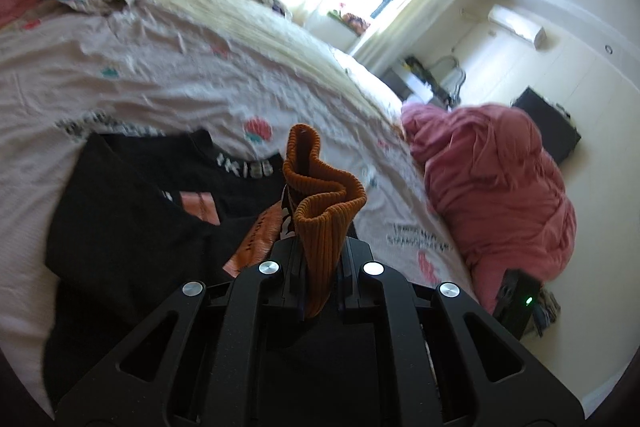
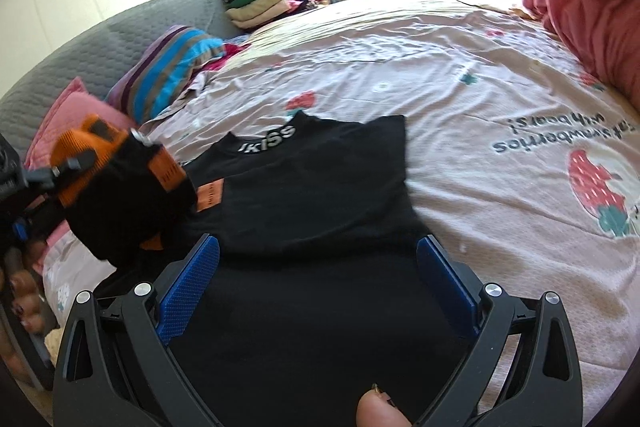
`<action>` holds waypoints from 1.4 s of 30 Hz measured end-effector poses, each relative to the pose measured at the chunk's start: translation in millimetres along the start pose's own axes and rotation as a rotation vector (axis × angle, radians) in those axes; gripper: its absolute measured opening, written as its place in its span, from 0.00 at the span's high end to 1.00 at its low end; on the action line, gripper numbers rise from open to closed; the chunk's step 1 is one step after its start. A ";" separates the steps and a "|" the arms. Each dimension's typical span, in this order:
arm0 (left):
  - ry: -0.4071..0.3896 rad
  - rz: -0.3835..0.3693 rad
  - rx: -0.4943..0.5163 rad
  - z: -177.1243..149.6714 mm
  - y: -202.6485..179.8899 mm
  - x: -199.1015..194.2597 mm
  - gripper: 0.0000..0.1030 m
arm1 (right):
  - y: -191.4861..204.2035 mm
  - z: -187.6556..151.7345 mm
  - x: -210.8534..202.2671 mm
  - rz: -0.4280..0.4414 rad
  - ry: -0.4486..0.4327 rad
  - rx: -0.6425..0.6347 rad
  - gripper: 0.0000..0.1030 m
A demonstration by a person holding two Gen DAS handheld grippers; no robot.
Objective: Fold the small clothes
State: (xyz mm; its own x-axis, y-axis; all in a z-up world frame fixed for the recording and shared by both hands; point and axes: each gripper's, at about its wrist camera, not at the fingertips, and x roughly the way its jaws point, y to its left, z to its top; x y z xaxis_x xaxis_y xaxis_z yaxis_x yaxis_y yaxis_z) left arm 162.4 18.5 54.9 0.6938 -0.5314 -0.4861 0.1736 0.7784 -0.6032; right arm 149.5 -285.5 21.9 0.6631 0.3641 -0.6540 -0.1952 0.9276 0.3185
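A small black top (image 2: 312, 195) with white letters at its collar and orange patches lies on the bed. My left gripper (image 1: 320, 255) is shut on its orange ribbed sleeve cuff (image 1: 324, 203) and holds the sleeve lifted off the bed at the garment's left side; the lifted sleeve shows in the right wrist view (image 2: 120, 187). My right gripper (image 2: 318, 279) is open, its blue pads (image 2: 188, 291) spread wide just above the garment's lower part, holding nothing.
The pink strawberry-print bedsheet (image 2: 480, 99) is around the garment. A striped pillow (image 2: 172, 67), a stack of folded clothes (image 2: 260, 3) and a grey headboard (image 2: 100, 43) are at the far left. A bundled pink quilt (image 1: 492, 187) lies at the bed's edge.
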 end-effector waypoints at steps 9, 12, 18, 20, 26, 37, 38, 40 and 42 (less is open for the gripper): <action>0.131 -0.020 -0.028 -29.4 4.0 39.5 0.61 | -22.4 -6.2 1.4 0.014 0.025 0.079 0.05; 0.140 -0.031 -0.034 -33.6 4.0 38.0 0.45 | -24.8 -9.0 4.8 0.040 0.047 0.099 0.05; 0.055 0.144 0.035 -25.5 6.1 14.5 0.27 | 0.7 -23.1 25.6 0.157 0.178 0.074 0.05; 0.024 0.223 0.045 -22.2 12.3 4.5 0.19 | 15.1 -30.3 35.0 0.162 0.223 0.032 0.07; -0.038 0.281 0.004 -13.6 33.0 -23.3 0.12 | 44.9 -41.1 56.3 0.087 0.273 -0.080 0.53; -0.180 0.341 -0.164 16.6 85.4 -76.0 0.11 | 104.9 48.2 21.8 0.213 0.057 -0.395 0.92; -0.187 0.341 -0.174 17.9 88.1 -78.4 0.11 | 111.6 60.4 15.4 0.205 0.003 -0.437 0.92; -0.197 0.348 -0.187 21.0 92.7 -81.8 0.11 | 115.6 77.8 9.2 0.164 -0.079 -0.500 0.92; -0.195 0.354 -0.186 23.3 94.7 -81.1 0.11 | 111.8 86.9 13.8 0.122 -0.094 -0.517 0.92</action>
State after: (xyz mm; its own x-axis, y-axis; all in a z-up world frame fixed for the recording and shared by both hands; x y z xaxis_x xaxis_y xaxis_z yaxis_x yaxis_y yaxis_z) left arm 138.9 143.1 51.9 0.8099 -0.1560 -0.5654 -0.2148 0.8182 -0.5334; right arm 199.6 -184.0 108.1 0.6709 0.4846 -0.5613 -0.5891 0.8080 -0.0066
